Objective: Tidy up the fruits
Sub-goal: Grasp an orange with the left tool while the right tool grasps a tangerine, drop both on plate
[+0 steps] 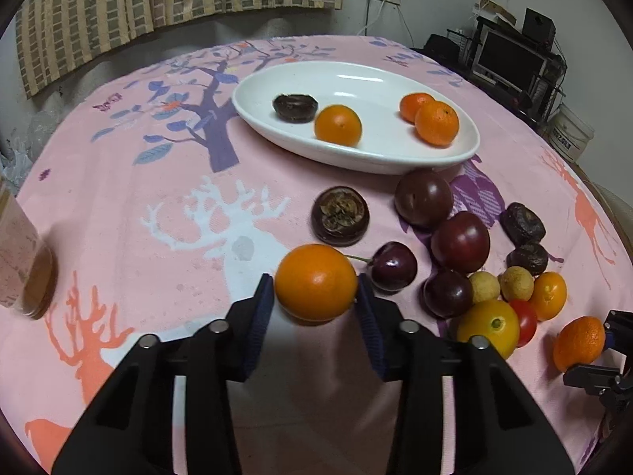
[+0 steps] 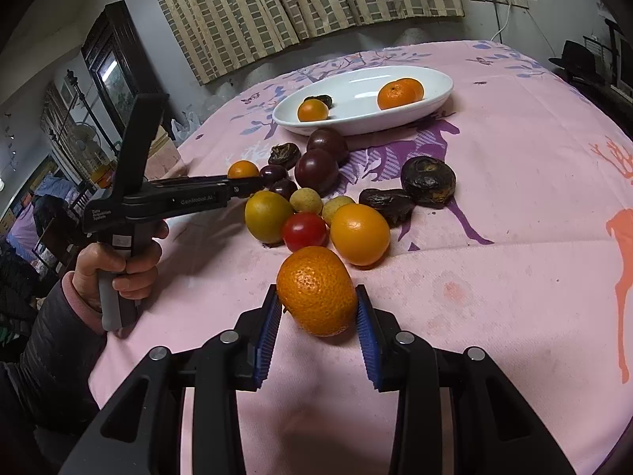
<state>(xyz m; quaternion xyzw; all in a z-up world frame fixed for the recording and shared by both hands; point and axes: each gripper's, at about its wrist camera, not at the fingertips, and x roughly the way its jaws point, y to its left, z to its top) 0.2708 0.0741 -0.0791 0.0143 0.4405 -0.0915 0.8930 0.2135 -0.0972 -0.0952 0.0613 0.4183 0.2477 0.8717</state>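
Note:
My left gripper (image 1: 316, 293) is shut on a smooth orange (image 1: 315, 282), held just above the pink cloth; it also shows in the right wrist view (image 2: 243, 170). My right gripper (image 2: 318, 308) is shut on a bumpy mandarin (image 2: 316, 291), seen at the left wrist view's right edge (image 1: 578, 342). A white oval dish (image 1: 455, 150) at the back holds three oranges (image 1: 338, 125) and a dark water chestnut (image 1: 294, 107). Loose plums (image 1: 461, 241), a cherry (image 1: 393, 266), longans (image 1: 516, 283) and a cherry tomato (image 2: 304, 231) lie between the grippers and the dish.
A jar (image 1: 23, 261) stands at the table's left edge. More dark water chestnuts (image 1: 340, 215) and a yellow-orange fruit (image 2: 359, 234) lie on the cloth. Curtains and a wall stand behind the table; a monitor shelf (image 1: 510, 59) is at the far right.

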